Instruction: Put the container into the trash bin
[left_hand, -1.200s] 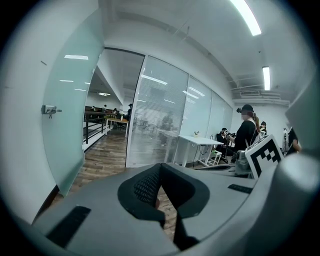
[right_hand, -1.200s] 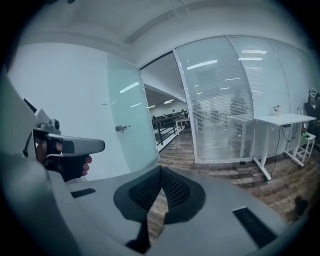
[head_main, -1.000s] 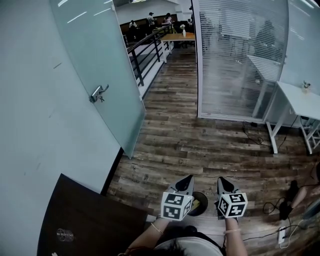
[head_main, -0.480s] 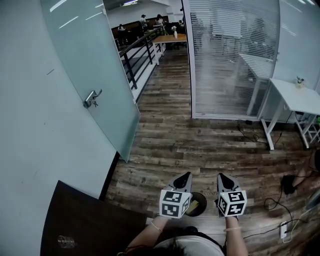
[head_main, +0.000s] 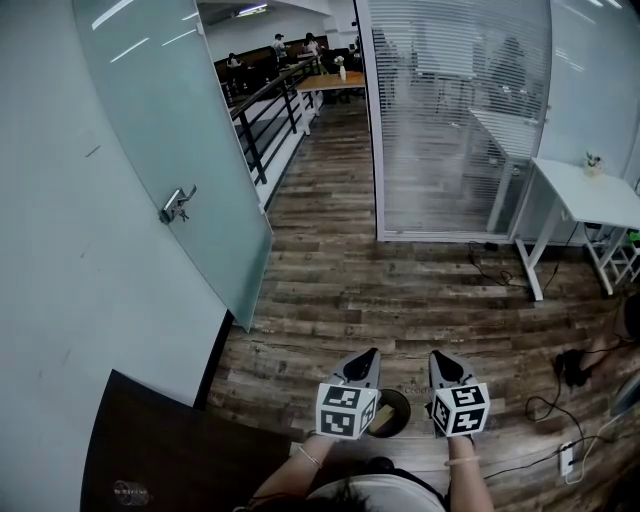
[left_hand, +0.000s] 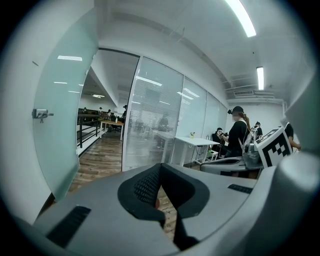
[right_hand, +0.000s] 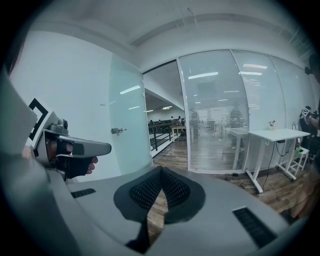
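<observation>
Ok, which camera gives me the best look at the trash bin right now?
The head view: the trash bin is seen from above, its round mouth open with something yellowish inside. Both gripper views point further ahead, past their own jaws, and neither shows it.

A frosted glass door with a metal handle stands open over plank floor, near a white table.

Count's easy: two tongs, the left tongs and right tongs, one trash bin between, one door handle far left.
</observation>
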